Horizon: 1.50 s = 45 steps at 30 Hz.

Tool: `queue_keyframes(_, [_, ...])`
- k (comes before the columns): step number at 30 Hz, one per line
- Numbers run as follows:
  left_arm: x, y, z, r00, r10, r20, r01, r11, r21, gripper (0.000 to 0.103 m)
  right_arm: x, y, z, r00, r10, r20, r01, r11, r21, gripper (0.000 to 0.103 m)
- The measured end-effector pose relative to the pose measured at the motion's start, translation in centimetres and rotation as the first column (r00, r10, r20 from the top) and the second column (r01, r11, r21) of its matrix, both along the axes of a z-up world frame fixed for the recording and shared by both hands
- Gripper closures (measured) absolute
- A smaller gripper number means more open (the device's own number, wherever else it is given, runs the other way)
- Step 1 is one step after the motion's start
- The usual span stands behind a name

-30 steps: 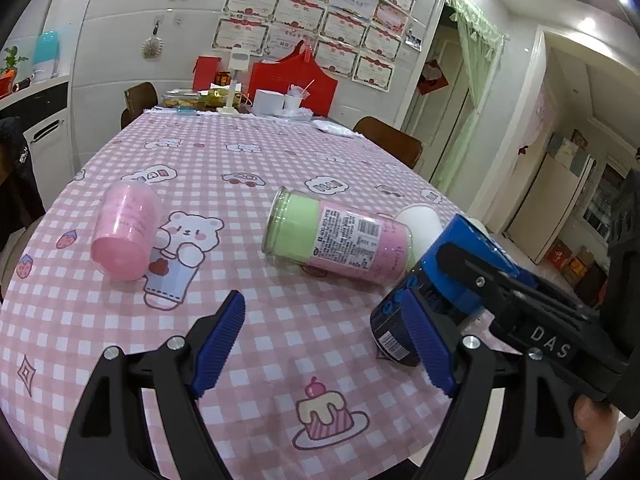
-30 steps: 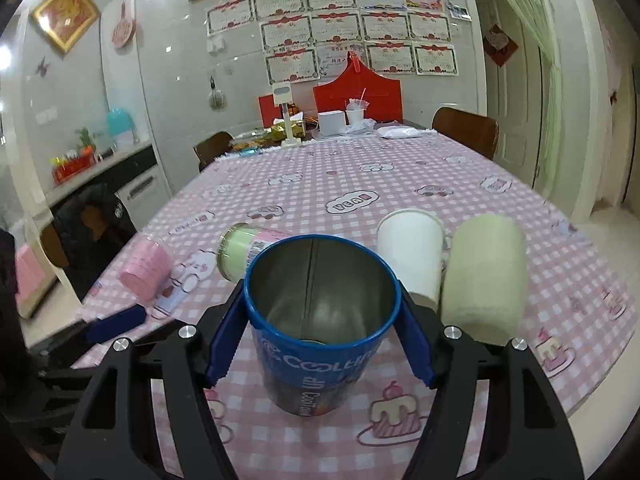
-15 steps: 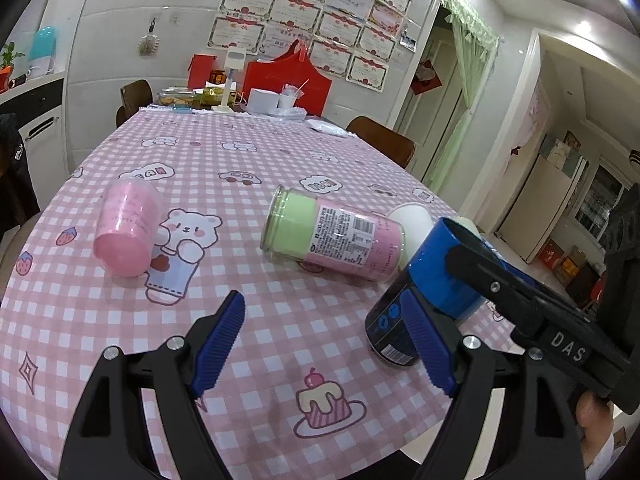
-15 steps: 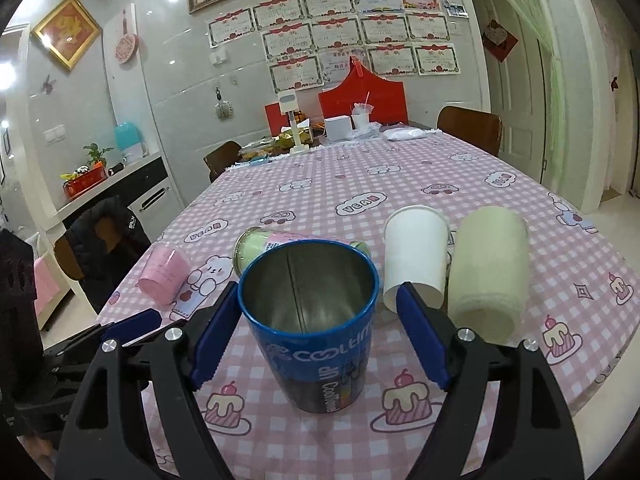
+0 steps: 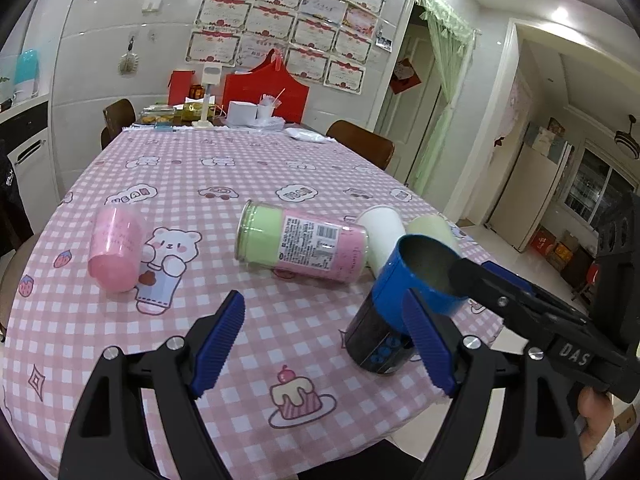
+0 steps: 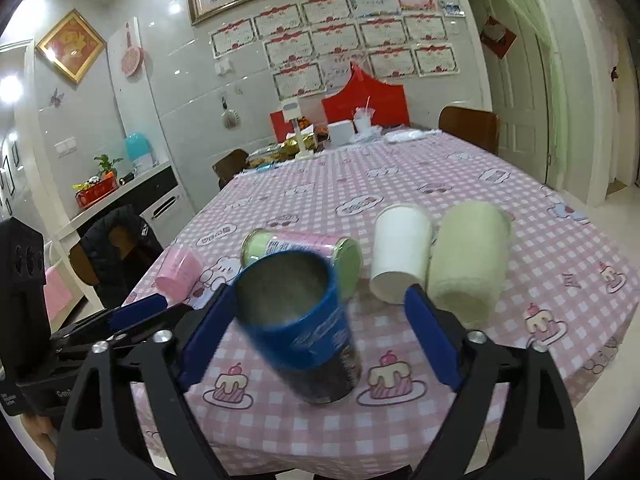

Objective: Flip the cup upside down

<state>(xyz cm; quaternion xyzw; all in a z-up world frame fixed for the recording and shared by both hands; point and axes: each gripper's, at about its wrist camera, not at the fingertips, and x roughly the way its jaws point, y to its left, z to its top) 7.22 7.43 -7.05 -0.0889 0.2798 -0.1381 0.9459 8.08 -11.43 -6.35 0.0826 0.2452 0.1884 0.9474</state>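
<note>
A blue metal cup (image 6: 304,328) with a dark lower half stands mouth up and tilted to the left, blurred, its base on the pink checked tablecloth (image 6: 460,200). My right gripper (image 6: 316,340) is open; its left pad touches the cup and the right pad stands apart. The cup also shows in the left wrist view (image 5: 400,304), leaning, with the right gripper's black arm (image 5: 520,312) over its rim. My left gripper (image 5: 328,344) is open and empty, just left of the cup.
A green and pink tin (image 5: 300,244) and a pink cup (image 5: 116,248) lie on their sides. A white cup (image 6: 400,256) and a cream cup (image 6: 468,264) lie behind the blue cup. The table's front edge is close below the grippers. Clutter stands at the far end (image 5: 240,112).
My right gripper has opened and let go of the blue cup. The cup, held upright before, now tilts to the left and is blurred with motion. The left gripper has stayed open.
</note>
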Motion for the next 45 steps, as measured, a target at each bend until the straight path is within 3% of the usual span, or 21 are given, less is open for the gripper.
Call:
queue_keyframes(15, [-2.7, -3.3, 3.4, 0.995, -0.015, 0.102, 0.007, 0.997, 0.082, 0.023, -3.1, -3.4, 2.5, 0.992, -0.067, 0.109, 0.066, 0.998, 0.013, 0.016])
queue_keyframes(18, [-3.4, -3.8, 4.1, 0.991, -0.015, 0.13, 0.002, 0.995, 0.095, 0.023, -4.0, -4.1, 3.1, 0.985, -0.089, 0.149, 0.088, 0.996, 0.012, 0.008])
queue_keyframes(20, [-3.8, -4.1, 4.5, 0.989, -0.015, 0.148, 0.0, 0.995, 0.1, 0.023, -4.6, -4.4, 3.4, 0.98, -0.101, 0.173, 0.1, 0.995, 0.013, 0.008])
queue_keyframes(33, [-5.6, -5.7, 6.2, 0.965, 0.01, 0.263, -0.055, 0.985, 0.164, 0.022, -6.6, -4.7, 3.8, 0.941, -0.147, 0.306, 0.16, 0.987, -0.018, 0.008])
queue_keyframes(35, [-5.8, -5.9, 6.3, 0.958, 0.016, 0.285, -0.07, 0.981, 0.179, 0.022, -6.8, -4.6, 3.7, 0.936, -0.151, 0.319, 0.166, 0.986, -0.02, 0.008])
queue_keyframes(38, [-6.2, -6.1, 6.3, 0.95, 0.031, 0.311, -0.096, 0.976, 0.196, 0.012, -6.9, -4.6, 3.6, 0.931, -0.153, 0.33, 0.168, 0.986, -0.017, 0.008])
queue_keyframes(45, [-6.9, -5.9, 6.6, 0.935, 0.048, 0.353, -0.124, 0.972, 0.198, 0.012, -7.0, -4.3, 3.4, 0.926, -0.155, 0.345, 0.174, 0.984, -0.026, 0.008])
